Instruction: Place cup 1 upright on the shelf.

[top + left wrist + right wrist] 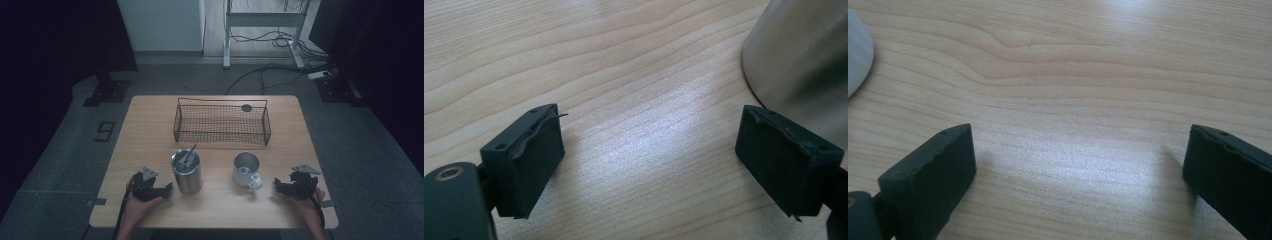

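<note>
A steel tumbler point(187, 172) with a utensil standing in it sits left of centre on the wooden table point(150, 130). A white mug point(247, 169) stands to its right, handle toward the front. My left gripper point(167, 190) rests on the table just left of the tumbler, open, with the tumbler's wall point(804, 60) past its right jaw. My right gripper point(276, 186) lies right of the mug, open, over bare wood; the mug's edge point(855, 55) shows at the far left. A hand holds each gripper.
A dark wire basket point(222, 122) stands at the back middle of the table, with a small dark disc point(246, 107) by its far rim. Beyond the table are cables on the floor point(280, 70) and a desk frame point(260, 22).
</note>
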### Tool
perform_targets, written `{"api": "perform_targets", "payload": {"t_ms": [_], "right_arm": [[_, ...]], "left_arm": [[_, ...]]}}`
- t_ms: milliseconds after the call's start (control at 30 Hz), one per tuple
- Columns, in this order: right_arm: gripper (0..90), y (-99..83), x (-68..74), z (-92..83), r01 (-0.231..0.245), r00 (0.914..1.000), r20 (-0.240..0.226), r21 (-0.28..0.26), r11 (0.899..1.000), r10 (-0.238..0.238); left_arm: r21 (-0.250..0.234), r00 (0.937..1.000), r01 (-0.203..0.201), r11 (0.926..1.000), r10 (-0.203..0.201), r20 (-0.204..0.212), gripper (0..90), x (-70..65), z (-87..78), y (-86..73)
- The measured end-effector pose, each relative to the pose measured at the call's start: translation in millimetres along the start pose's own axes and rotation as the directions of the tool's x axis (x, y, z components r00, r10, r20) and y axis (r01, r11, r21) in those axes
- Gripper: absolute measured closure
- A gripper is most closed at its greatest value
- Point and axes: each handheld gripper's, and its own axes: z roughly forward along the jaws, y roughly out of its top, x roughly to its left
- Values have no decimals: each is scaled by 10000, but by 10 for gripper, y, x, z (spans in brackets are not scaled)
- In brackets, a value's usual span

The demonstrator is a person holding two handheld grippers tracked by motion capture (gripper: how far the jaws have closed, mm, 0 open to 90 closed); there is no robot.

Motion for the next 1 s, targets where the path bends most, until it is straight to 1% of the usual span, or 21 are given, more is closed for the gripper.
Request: {"api": "perform_targets", "payload": {"t_ms": [500, 800, 867, 1000], "right_arm": [[8, -1, -10, -1, 31, 10000, -31, -10, 10000, -31], [13, 3, -23, 1, 1, 10000, -7, -6, 10000, -1], [15, 2, -27, 1, -11, 10000, -18, -26, 10000, 11], [18, 2, -35, 0, -9, 10000, -5, -43, 10000, 9]], "left_arm": [[-16, 10000, 20, 10000, -20, 12, 127, 2, -4, -2], [-47, 9999, 130, 9999, -131, -82, 146, 3, -14, -3], [-100, 9998, 152, 9998, -153, -84, 146, -3, -25, 0], [-355, 9997, 250, 9991, -252, -36, 146, -1, -87, 17]]}}
